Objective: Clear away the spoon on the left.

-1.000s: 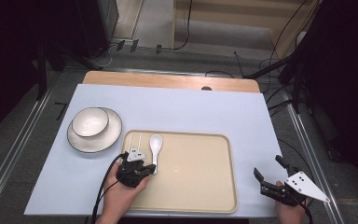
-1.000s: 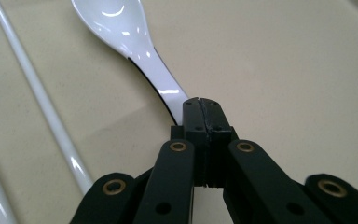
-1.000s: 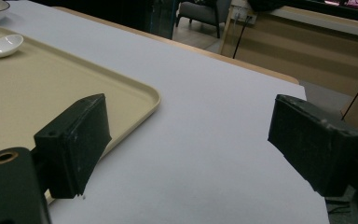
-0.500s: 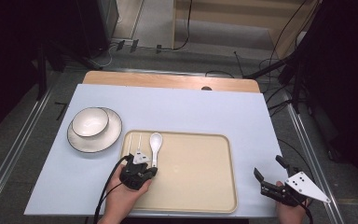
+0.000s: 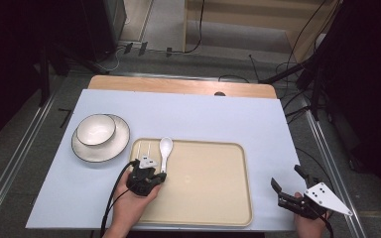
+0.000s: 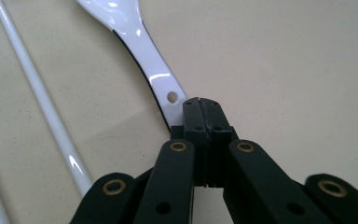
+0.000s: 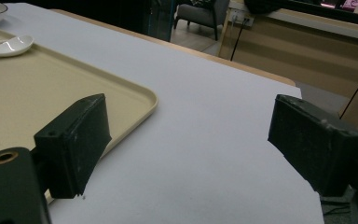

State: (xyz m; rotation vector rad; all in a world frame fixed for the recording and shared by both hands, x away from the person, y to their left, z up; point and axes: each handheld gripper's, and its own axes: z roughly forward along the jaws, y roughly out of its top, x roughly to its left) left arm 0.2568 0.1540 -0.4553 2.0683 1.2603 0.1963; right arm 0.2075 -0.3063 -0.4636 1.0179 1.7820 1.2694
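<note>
With the left tool clamped shut at the handle tip of the white spoon, which lies ahead on the tray, lift level and slowly, while the right tool waits wide apart.

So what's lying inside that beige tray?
On the tray lie a white spoon and thin white chopsticks beside it. The left gripper, fingers together, sits at the spoon's handle end and covers that tip. The rest is bare.
</note>
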